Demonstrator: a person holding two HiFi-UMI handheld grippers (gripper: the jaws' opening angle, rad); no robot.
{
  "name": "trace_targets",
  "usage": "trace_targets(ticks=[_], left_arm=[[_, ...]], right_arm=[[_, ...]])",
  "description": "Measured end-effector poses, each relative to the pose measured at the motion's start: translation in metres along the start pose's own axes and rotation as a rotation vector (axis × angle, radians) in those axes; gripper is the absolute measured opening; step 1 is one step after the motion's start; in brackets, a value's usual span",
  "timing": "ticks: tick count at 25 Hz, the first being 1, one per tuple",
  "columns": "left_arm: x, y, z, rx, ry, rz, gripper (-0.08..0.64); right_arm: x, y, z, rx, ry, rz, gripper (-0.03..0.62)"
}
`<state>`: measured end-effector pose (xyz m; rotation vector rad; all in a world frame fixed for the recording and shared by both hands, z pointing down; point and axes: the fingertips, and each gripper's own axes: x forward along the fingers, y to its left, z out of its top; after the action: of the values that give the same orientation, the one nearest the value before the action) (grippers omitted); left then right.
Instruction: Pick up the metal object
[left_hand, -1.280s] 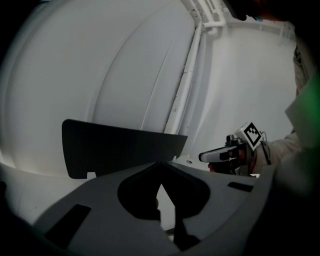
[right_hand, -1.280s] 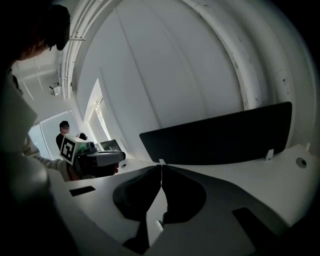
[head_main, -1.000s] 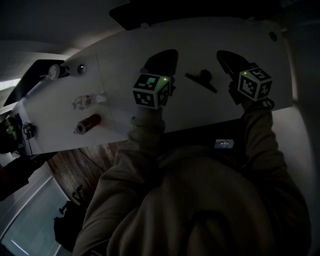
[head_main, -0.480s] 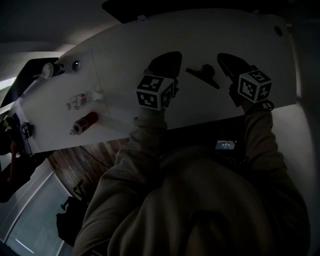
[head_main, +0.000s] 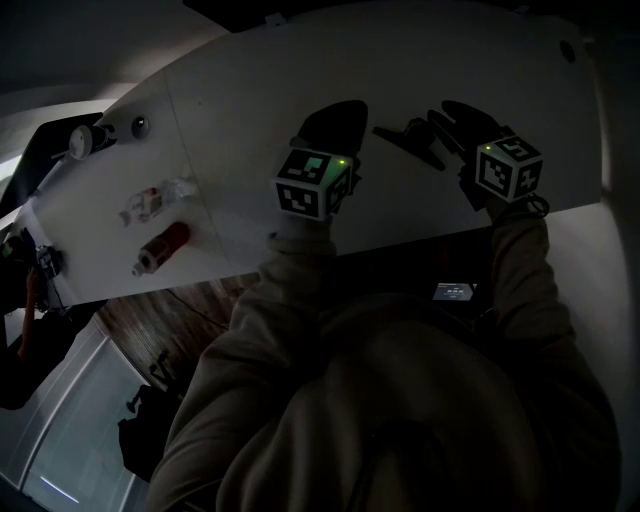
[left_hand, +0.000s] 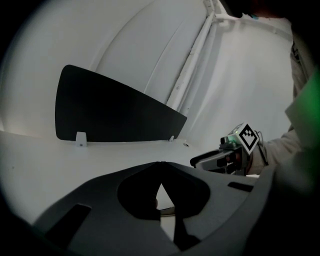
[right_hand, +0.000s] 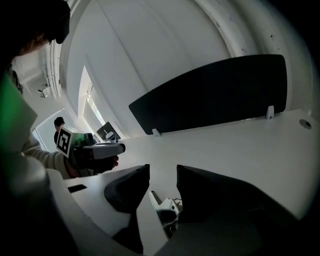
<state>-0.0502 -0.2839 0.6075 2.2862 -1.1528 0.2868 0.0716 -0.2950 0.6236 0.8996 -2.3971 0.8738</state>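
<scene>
Head view: both sleeved arms reach forward over the flat white table. The left gripper and the right gripper flank the small dark metal object lying on the table.

Left gripper view: the left gripper has its jaw tips pressed together, with nothing held.

Right gripper view: the right gripper has jaws that have just been opening. They stand apart with the metal object between them.

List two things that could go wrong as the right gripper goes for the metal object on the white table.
The right gripper has just been opening its jaws; the metal object lies between them, not pinched.
1. It sits nearer one jaw, off-centre, so closing may twist or push it along the white table.
2. It lies low and flat, so the jaws may close above it.
</scene>
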Motion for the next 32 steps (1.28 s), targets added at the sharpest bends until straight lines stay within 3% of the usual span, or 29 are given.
trace_targets(ticks=[9, 27, 32], left_arm=[[0.007, 0.006, -0.023, -0.029, 0.020, -0.013, 0.005], [0.020, 0.009, -0.056, -0.072, 0.064, -0.015, 0.005], [0.020, 0.013, -0.054, -0.066, 0.069, -0.003, 0.005]], right_arm=[[0.023, -0.009, -0.046, 0.038, 0.080, 0.017, 0.193], [0.043, -0.011, -0.089, 0.070, 0.173, 0.060, 0.198], [0.041, -0.010, -0.090, 0.089, 0.176, 0.079, 0.088]])
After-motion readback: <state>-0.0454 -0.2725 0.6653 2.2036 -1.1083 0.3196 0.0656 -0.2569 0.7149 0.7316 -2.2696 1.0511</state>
